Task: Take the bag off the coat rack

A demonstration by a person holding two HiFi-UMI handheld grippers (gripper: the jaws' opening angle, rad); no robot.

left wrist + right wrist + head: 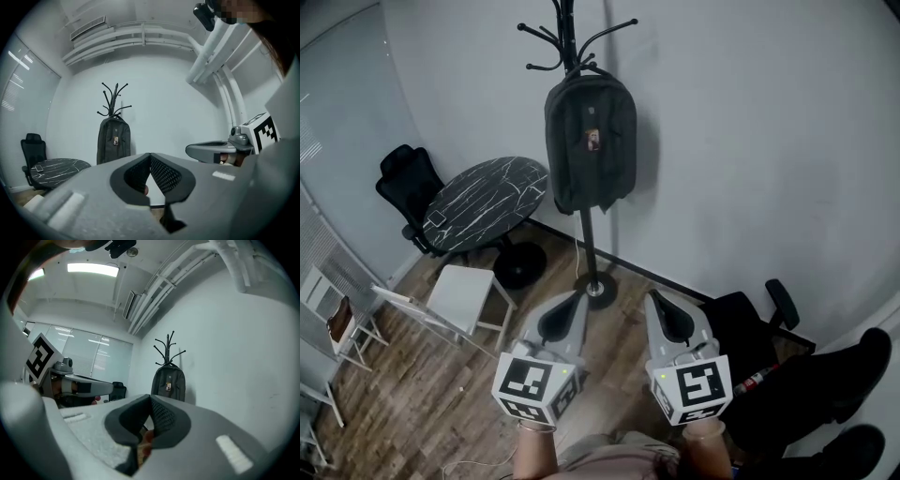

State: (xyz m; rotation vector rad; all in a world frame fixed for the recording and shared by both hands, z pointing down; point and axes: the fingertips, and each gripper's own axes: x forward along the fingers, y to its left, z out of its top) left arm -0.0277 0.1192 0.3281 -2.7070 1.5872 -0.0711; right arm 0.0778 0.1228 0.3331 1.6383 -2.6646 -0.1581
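Pale walls meet wood flooring, with a dark round table [483, 202] at left centre. At upper centre the bag [590, 141] hangs from the coat rack [572, 42]. It is soft and slumping, probably moderately heavy, and the top loop at the hook looks like the best hold. Lower centre, the left gripper [577, 298] and right gripper [652, 298] sit level, side by side, jaws together and empty, well apart from the bag.

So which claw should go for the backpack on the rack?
Probably left: in the head view the left claw lines up below the backpack, while the right claw sits off to one side. Both are shut, empty.
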